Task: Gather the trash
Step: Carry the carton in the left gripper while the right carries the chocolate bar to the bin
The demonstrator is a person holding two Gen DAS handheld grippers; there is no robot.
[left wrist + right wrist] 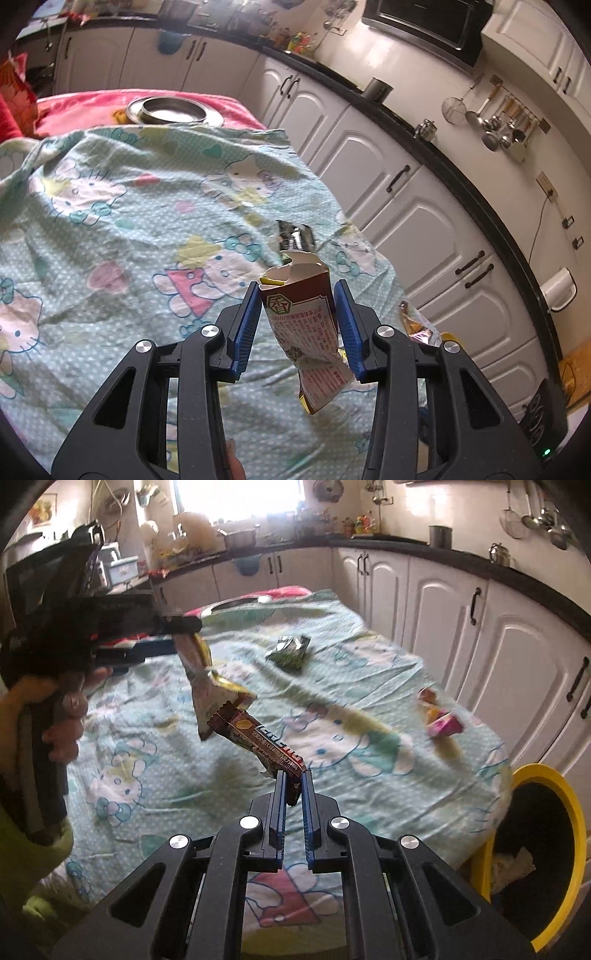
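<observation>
A: Item one, far left of the right wrist view: our left gripper [186, 626], carried at ten o'clock from the right one. What did we log for it?

B: We logged its jaws part-way open and pressed on a crumpled red-and-white carton [303, 325]. In its own view the carton stood between the blue pads, torn mouth toward twelve o'clock, lower end hanging toward six, clear of the patterned cloth [110, 221].

A: Item two, centre?

B: Our right gripper [293, 779], jaws almost fully closed on one end of a brown snack-bar wrapper [258, 738]. The wrapper's long axis ran from the fingertips up toward ten o'clock, its free end close beside the carton's lower end. Whether they touched, we could not tell.

A: Item three, loose trash on the cloth?

B: A dark foil packet [290, 651] at twelve o'clock from the right gripper, well apart. A pink wrapper [441, 720] at two o'clock, near the cloth's edge.

A: Item four, far right?

B: The yellow-rimmed bin [543, 853], at four o'clock from the right gripper, just off the cloth's edge, mouth tilted toward us.

A: Which hand was nearer?

B: We judged the right clearly nearer, so its wrapper would go first, and the left would have to cross over.
</observation>
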